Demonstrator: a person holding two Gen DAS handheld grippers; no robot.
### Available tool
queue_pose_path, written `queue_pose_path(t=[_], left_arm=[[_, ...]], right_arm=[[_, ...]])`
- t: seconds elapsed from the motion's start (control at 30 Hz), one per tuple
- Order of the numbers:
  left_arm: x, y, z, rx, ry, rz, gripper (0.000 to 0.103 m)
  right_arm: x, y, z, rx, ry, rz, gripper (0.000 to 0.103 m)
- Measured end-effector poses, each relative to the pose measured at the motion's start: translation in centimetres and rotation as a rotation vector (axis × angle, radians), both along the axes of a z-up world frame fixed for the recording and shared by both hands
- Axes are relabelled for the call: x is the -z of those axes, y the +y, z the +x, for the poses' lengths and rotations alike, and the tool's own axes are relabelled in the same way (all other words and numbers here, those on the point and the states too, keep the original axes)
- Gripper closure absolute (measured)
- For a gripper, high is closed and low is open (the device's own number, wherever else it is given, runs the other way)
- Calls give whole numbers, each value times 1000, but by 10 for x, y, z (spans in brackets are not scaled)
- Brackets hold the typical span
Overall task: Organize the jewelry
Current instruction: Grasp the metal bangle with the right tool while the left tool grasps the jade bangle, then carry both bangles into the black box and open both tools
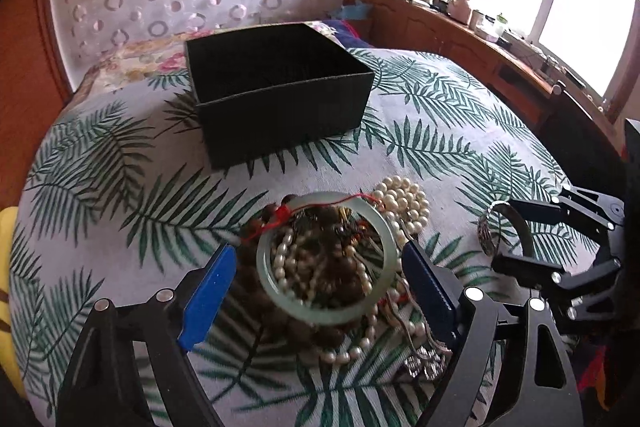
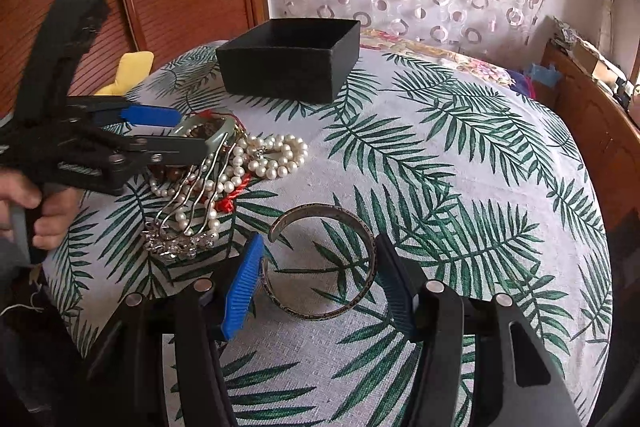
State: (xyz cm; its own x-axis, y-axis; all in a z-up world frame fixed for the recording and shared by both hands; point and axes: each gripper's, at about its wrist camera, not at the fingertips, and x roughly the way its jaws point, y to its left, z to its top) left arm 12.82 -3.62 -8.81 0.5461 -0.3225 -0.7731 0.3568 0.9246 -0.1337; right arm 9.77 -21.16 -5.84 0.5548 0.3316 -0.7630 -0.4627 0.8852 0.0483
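A pile of jewelry lies on the leaf-print cloth: a pale green jade bangle on top of pearl strands, brown beads and a red cord. My left gripper is open, its blue fingers on either side of the bangle; it also shows in the right wrist view. A silver cuff bracelet lies apart from the pile. My right gripper is open around the cuff, fingers on either side. An open black box stands behind the pile; its inside looks empty.
The cloth covers a round table. A silver rhinestone chain trails from the pile's near side. A wooden sideboard with clutter runs along the window. A yellow item lies off the table's far left edge.
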Motion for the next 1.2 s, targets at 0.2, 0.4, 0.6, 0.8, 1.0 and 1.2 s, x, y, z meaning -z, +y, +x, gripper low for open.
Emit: queue_pose_path(t=[0.2,0.4,0.6,0.8,1.0,1.2], left_arm=[[3,1,9,40,23,-24,23],[5,3,8,64,21,10,35],[-4,6,3,44,-34,45,35],[-30,20,-1,16,-105,26,35],[-54,20,12,26,-171,11,35],[-62,15,48,6,-186,27,35]], right_arm=[[3,0,2,4,5,10,43],[0,0,1,1,0,20,43],[-2,0,2,1,-9,22,43],[-8,4,12,-9,-22,24,43],[-25,8,37,-23,-60,50,43],[-45,12,70,-29,-104,65,43]])
